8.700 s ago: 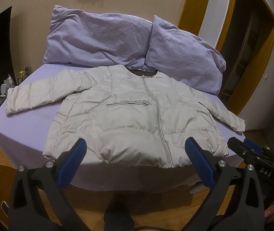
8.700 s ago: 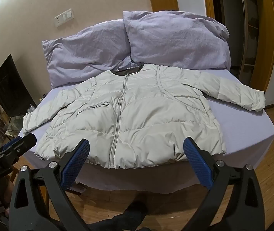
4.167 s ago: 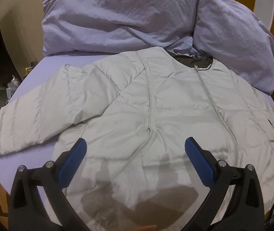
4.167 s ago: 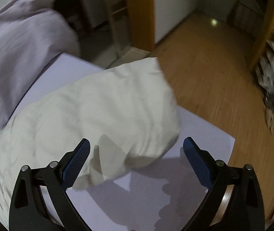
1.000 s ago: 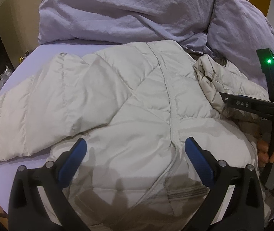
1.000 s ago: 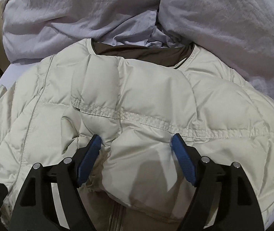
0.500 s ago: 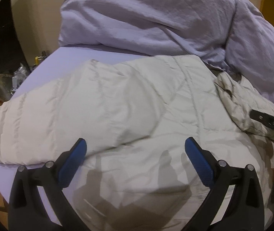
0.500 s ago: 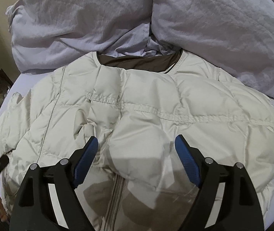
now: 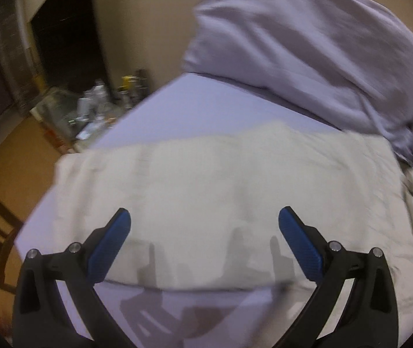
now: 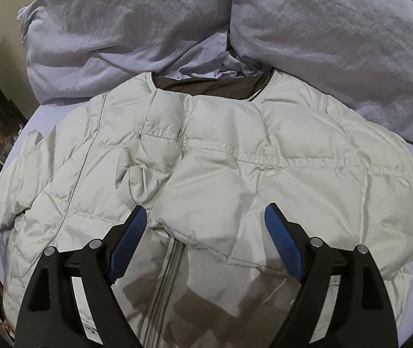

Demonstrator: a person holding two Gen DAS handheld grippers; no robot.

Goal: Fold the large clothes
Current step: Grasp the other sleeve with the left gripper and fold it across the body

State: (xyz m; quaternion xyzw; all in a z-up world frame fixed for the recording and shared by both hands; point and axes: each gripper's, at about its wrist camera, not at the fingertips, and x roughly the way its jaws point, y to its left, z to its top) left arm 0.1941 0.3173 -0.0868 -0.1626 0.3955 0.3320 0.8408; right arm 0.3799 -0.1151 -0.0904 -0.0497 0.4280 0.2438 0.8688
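- Jaws wide on both: right gripper (image 10: 205, 226) has just been opening, off the folded sleeve (image 10: 264, 179).
- Left gripper (image 9: 205, 232) has swung over the other sleeve (image 9: 206, 179) on the bed (image 9: 212, 107).

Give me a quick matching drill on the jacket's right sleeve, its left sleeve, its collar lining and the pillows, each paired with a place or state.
Things:
1. right sleeve
2. left sleeve
3. collar lining
4. pillows

Places or states:
A. dark brown, showing at the neck opening
B. stretched out flat on the sheet
C. folded across the jacket's chest
D. lilac, propped behind the jacket

Pairs: 1-C, 2-B, 3-A, 4-D
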